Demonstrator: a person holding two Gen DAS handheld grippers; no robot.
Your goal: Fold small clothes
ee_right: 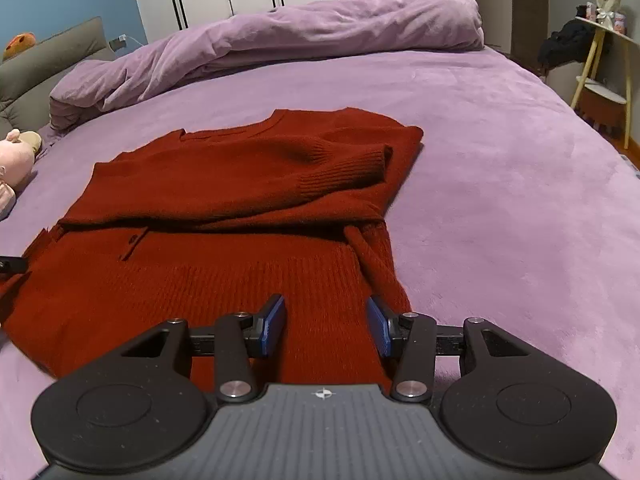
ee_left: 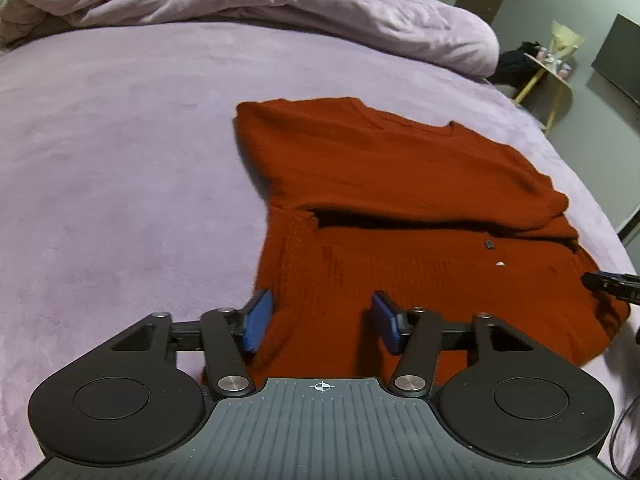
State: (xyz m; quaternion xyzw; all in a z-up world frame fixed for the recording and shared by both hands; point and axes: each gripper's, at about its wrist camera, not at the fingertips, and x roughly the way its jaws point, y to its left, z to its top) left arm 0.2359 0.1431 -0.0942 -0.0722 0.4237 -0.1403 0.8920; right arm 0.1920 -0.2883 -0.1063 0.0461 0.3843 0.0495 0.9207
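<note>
A rust-red knit sweater (ee_left: pixel 400 184) lies flat on the purple bed, its sleeves folded across the chest; it also shows in the right wrist view (ee_right: pixel 224 216). My left gripper (ee_left: pixel 322 322) is open, its blue pads over the hem's left corner. My right gripper (ee_right: pixel 326 326) is open over the hem's right corner. The right gripper's tip shows at the left wrist view's right edge (ee_left: pixel 612 284), and the left gripper's tip at the right wrist view's left edge (ee_right: pixel 12 265). Neither holds cloth.
The purple bed sheet (ee_right: pixel 500 184) spreads around the sweater. A rolled purple duvet (ee_right: pixel 280 36) lies at the far side. A pink plush toy (ee_right: pixel 16 160) sits at the left. A side table (ee_right: pixel 600 60) stands beyond the bed's right edge.
</note>
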